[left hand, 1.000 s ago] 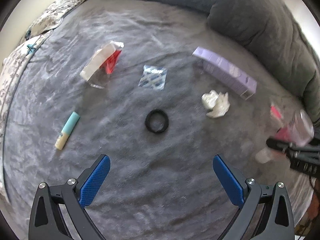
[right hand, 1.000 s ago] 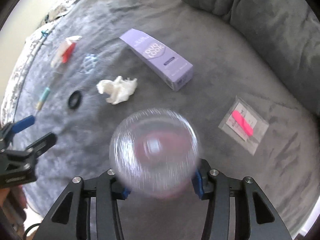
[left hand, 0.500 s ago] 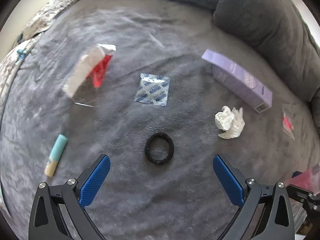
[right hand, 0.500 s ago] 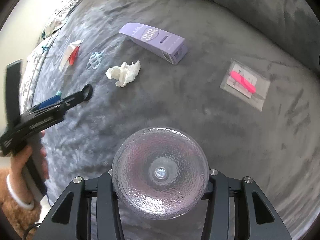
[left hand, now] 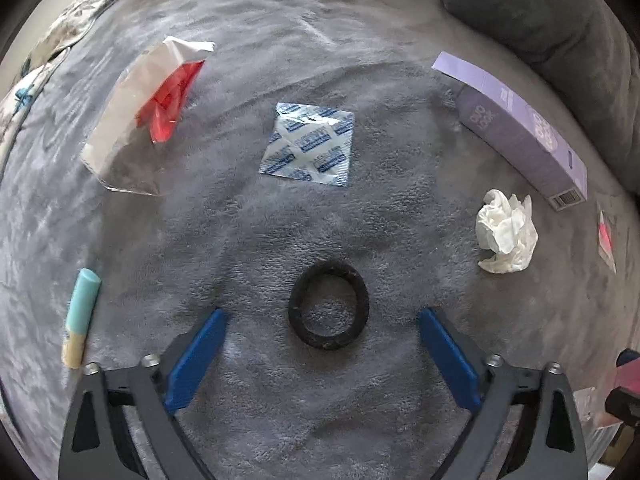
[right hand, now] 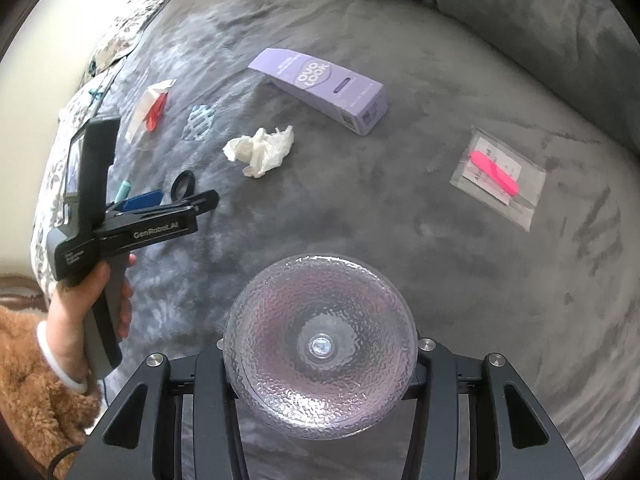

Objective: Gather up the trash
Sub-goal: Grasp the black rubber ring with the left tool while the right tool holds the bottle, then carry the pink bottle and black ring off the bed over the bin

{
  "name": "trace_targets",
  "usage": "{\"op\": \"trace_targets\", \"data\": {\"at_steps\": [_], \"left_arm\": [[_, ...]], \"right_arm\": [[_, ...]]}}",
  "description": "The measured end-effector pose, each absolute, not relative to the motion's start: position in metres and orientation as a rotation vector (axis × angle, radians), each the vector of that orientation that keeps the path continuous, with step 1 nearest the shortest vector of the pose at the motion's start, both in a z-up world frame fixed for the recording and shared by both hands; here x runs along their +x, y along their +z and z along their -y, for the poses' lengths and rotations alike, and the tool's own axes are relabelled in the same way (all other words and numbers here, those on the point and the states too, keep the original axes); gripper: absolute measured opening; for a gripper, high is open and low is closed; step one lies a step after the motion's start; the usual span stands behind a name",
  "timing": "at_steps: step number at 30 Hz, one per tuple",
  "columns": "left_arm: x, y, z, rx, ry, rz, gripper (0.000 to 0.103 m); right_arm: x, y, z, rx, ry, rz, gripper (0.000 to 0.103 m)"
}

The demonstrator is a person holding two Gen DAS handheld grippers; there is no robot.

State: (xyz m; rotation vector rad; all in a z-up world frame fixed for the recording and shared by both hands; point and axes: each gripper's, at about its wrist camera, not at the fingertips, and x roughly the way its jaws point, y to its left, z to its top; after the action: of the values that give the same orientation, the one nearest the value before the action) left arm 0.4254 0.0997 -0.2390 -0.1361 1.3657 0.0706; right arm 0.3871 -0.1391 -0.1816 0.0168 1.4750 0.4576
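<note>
Grey plush blanket (left hand: pixel 360 52) lay under both my grippers, with seven loose pieces on it, one of each: a black rubber ring (left hand: pixel 328 310), a blue-and-white printed foil sachet (left hand: pixel 309 143), a crumpled white tissue (left hand: pixel 506 232), a long lilac cardboard box (left hand: pixel 516 132), a clear wrapper with red and white inside (left hand: pixel 148 116), a teal-and-cream tube (left hand: pixel 81 316) and a clear sleeve holding a pink stick (right hand: pixel 498 178).

My left gripper (left hand: pixel 322 344) pointed steeply down with the ring between its blue pads (left hand: pixel 196 356), touching neither; the jaws had just been closing but stood apart, grasping nothing. The sachet lay beyond the ring, the tissue and box ahead to the right, the wrapper ahead to the left, the tube just outside the left pad. Compared with a second before, this gripper had dropped closer to the blanket, so the ring sat much nearer its fingers.

My right gripper (right hand: pixel 320 356) was clenched on a clear textured plastic cup (right hand: pixel 320 346), seen bottom-on, as it had been a second earlier. The sleeve lay ahead to its right, the box straight ahead.

I could read "ovo look" on the box and "GenRobot.AI" on the left gripper's body.
</note>
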Motion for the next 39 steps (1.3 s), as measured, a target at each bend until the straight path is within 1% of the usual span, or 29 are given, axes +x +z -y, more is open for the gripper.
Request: {"op": "trace_targets", "data": {"at_steps": [1,2,3,5,6,7,13,23,26,32,39], "left_arm": [[0.424,-0.235,-0.101,-0.144,0.087,-1.349,0.06],[0.424,-0.232,-0.103,-0.129,0.117,-1.341,0.048],[0.425,-0.231,-0.107,-0.128,0.141,-1.35,0.039],[0.427,-0.232,-0.11,-0.143,0.135,-1.365,0.036],[0.428,-0.232,-0.109,-0.125,0.13,-1.372,0.024],[0.429,-0.231,-0.109,-0.11,0.126,-1.373,0.009],[0.427,-0.221,-0.102,-0.097,0.105,-1.359,0.009],[0.393,-0.136,-0.092,-0.117,0.073,-1.169,0.009],[0.379,-0.119,-0.085,-0.111,0.085,-1.138,0.009],[0.334,-0.083,-0.086,-0.126,0.152,-1.099,0.009],[0.254,-0.028,-0.112,-0.15,0.309,-1.02,0.009]], "right_arm": [[0.387,-0.182,0.138,0.016,0.46,-1.477,0.045],[0.387,-0.183,0.137,0.016,0.462,-1.48,0.045],[0.387,-0.184,0.137,0.017,0.461,-1.483,0.045],[0.387,-0.184,0.136,0.018,0.463,-1.483,0.045],[0.387,-0.184,0.135,0.021,0.464,-1.483,0.045],[0.387,-0.185,0.135,0.021,0.465,-1.483,0.045],[0.384,-0.183,0.132,0.022,0.474,-1.484,0.045],[0.375,-0.162,0.139,0.022,0.483,-1.444,0.045],[0.369,-0.152,0.142,0.026,0.495,-1.428,0.045],[0.345,-0.131,0.125,-0.045,0.553,-1.405,0.045],[0.298,-0.099,0.084,-0.139,0.685,-1.362,0.045]]}}
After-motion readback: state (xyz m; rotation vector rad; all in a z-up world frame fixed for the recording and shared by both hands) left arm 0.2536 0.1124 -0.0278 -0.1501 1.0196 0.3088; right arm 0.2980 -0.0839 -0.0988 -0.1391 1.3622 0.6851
